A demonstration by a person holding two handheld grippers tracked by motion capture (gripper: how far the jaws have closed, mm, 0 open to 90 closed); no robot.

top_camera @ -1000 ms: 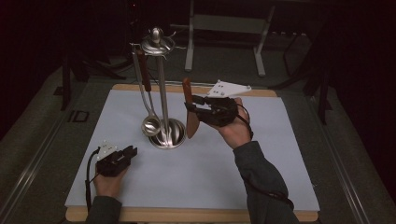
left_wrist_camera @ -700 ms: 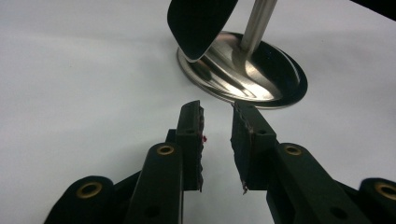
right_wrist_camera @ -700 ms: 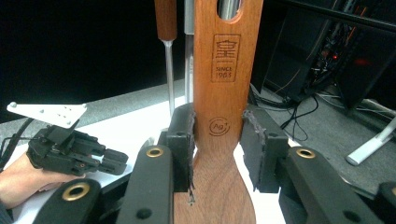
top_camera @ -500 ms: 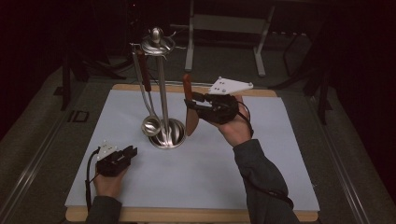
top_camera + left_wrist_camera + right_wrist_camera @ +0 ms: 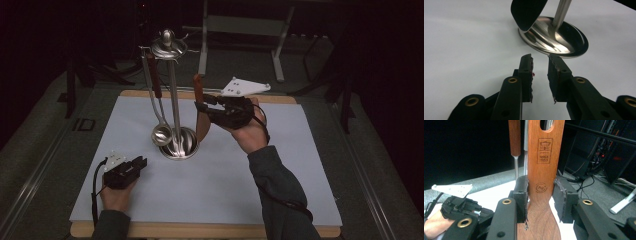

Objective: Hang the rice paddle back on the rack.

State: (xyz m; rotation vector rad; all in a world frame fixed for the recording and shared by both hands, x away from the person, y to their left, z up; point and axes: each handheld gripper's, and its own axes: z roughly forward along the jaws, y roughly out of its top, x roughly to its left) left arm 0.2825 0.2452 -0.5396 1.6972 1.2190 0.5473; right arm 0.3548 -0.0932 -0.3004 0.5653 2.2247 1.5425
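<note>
Beside the steel utensil stand (image 5: 176, 145), my right gripper (image 5: 206, 111) clamps the wooden spatula (image 5: 541, 182) upright, seemingly clear of the white mat (image 5: 225, 175). My left gripper (image 5: 540, 68) rests near the stand's base, jaws parted, empty.

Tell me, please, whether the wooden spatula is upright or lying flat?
Upright: the wooden spatula stands handle-up in the right tool, beside the stand.

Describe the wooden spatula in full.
The wooden spatula is flat reddish-brown wood with a slot hole near the handle's end and stamped marks reading "SINCE 1983" and "Ag+". It stands upright, blade down, above the table beside the steel rack's post. The right gripper fingers clamp its neck from both sides.
</note>
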